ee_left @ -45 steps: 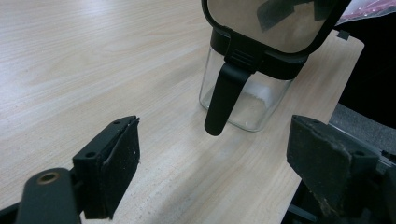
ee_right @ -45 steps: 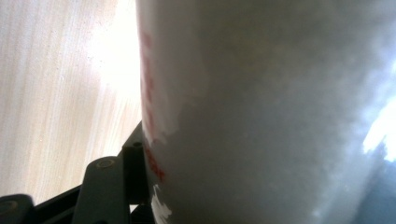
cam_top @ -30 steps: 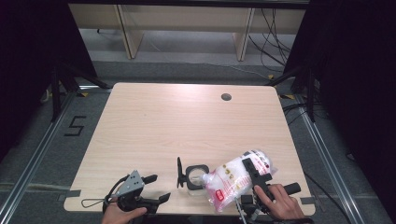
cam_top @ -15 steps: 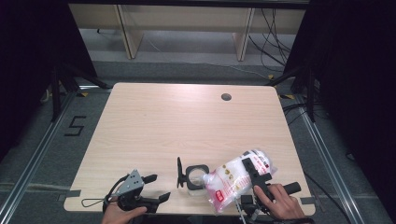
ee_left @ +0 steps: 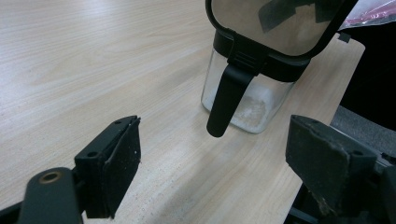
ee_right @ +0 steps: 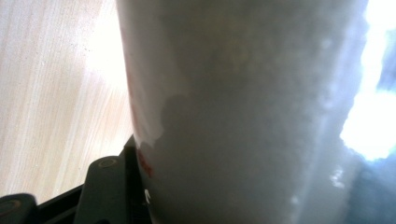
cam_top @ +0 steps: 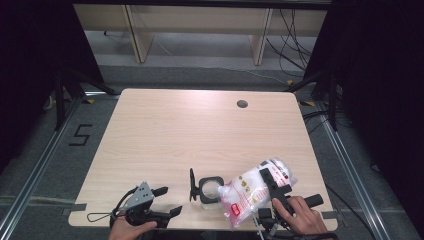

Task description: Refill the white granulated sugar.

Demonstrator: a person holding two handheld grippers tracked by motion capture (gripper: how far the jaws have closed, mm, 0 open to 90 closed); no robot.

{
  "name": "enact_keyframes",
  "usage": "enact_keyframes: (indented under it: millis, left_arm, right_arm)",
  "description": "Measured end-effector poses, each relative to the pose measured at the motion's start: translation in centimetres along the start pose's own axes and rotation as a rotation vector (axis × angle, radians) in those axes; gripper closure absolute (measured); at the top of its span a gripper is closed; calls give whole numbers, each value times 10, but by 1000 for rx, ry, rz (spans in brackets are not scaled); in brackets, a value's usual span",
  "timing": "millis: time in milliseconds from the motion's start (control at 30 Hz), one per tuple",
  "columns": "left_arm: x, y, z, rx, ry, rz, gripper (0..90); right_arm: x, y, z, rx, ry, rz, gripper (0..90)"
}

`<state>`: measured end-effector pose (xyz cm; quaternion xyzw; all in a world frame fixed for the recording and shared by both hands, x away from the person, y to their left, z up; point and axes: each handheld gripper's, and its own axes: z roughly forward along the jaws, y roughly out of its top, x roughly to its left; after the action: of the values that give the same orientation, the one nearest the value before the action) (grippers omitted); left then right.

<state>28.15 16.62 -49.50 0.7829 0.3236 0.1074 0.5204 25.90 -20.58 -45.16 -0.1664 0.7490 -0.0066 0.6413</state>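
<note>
One clear glass jar with a black flip lid [cam_top: 207,186] and one clear plastic bag of white powder with red print [cam_top: 250,190] sit at lower centre of one pale wooden bench [cam_top: 200,130]. Right gripper [cam_top: 276,186] fingers clamp the bag; left gripper [cam_top: 167,202], lower left, fingers wide, empty.

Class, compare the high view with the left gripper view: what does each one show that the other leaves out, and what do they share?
High view alone: the right gripper clamped on a bag of white powder, tipped toward the jar, plus the table's far edge and floor. Left gripper view alone: a thin white layer at the bottom of the jar. Both: the jar, its open lid, the open left gripper, the table.
</note>
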Motion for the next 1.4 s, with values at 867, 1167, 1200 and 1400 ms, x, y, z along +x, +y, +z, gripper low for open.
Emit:
enact_keyframes:
  millis: [867, 1167, 1200, 1400]
  left_arm:
    - [-1, -1, 0, -10, 8, -36, 175]
    - [0, -1, -1, -7, 9, -30, 175]
    - [0, -1, -1, -6, 8, -28, 175]
    - [0, -1, -1, -8, 13, -33, 175]
  right_arm:
    - [-3, -1, 0, -21, -19, 7, 410]
    - [-6, -2, -1, -20, -24, 1, 410]
    - [-5, -2, -1, -16, -19, 5, 410]
    - [-2, -2, -2, -10, -12, 61, 411]
